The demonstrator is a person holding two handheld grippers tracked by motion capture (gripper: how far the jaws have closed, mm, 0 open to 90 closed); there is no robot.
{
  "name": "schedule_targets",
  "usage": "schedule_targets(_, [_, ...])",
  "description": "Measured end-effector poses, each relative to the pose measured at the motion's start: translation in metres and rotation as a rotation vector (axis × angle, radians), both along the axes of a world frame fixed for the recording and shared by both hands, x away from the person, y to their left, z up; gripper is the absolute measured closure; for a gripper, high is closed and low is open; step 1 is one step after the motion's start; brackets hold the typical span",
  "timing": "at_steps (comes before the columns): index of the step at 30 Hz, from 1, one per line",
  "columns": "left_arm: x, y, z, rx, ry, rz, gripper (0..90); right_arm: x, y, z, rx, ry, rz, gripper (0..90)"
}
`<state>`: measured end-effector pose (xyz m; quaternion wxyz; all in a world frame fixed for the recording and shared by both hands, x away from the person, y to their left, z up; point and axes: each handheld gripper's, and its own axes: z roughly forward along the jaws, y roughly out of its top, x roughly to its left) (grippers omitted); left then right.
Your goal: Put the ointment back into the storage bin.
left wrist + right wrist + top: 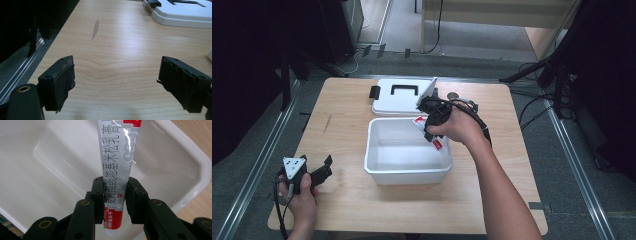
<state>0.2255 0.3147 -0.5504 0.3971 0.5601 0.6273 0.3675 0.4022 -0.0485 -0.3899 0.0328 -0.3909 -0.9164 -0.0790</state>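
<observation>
1. Right claw [115, 195]: jaws closed on a silver-and-red ointment tube [117, 170], gripped near its red lower end; the printed length runs up and away from the jaws (right gripper view).
2. Tube position: held in the air over the white bin [408, 172], at the bin's far right part; in the high view the tube [438, 145] shows above and below the right hand [459, 129], not yet resting on the bin floor.
3. Step in hand (judged): the tube is being put into the bin; placing phase, release not yet made.
4. Next move (judged): the claw should be lowered further inside the walls, tube end kept clear of the rim, then the jaws opened so the tube lies flat on the floor of the bin.
5. Left claw [116, 82]: jaws wide apart, nothing between them; only bare worktop [112, 50] is seen ahead. In the high view it [323, 170] rests at the near left of the worktop, well apart from the bin.
6. Surroundings: white lid [401, 95] w/ black handle lies flat just behind the bin; a small dark streak [95, 29] marks the wood at left.
7. Obstacles: bin interior appears empty, so no clutter in the drop zone; only the far right rim, near the tube, could catch it.
</observation>
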Motion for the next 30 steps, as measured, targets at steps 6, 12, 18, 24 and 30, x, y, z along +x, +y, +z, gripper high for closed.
schedule_targets(6, [0.0,0.0,0.0,0.002,0.002,0.0,14.0,0.0,0.0,-0.011,-0.031,-0.02,0.017,71.3])
schedule_targets(12, [0.0,0.0,0.0,0.002,0.004,-0.002,14.0,0.001,0.001,-0.02,-0.05,-0.038,0.021,71.3])
schedule_targets(18, [0.0,0.0,0.0,0.0,0.005,-0.002,14.0,-0.001,0.005,-0.031,-0.081,-0.034,0.028,71.3])
schedule_targets(24, [0.0,0.0,0.0,-0.004,0.004,-0.002,14.0,-0.002,0.008,-0.04,-0.095,-0.037,0.036,71.3])
schedule_targets(30, [0.0,0.0,0.0,-0.004,0.006,-0.003,14.0,-0.003,0.011,-0.048,-0.091,-0.097,0.063,71.1])
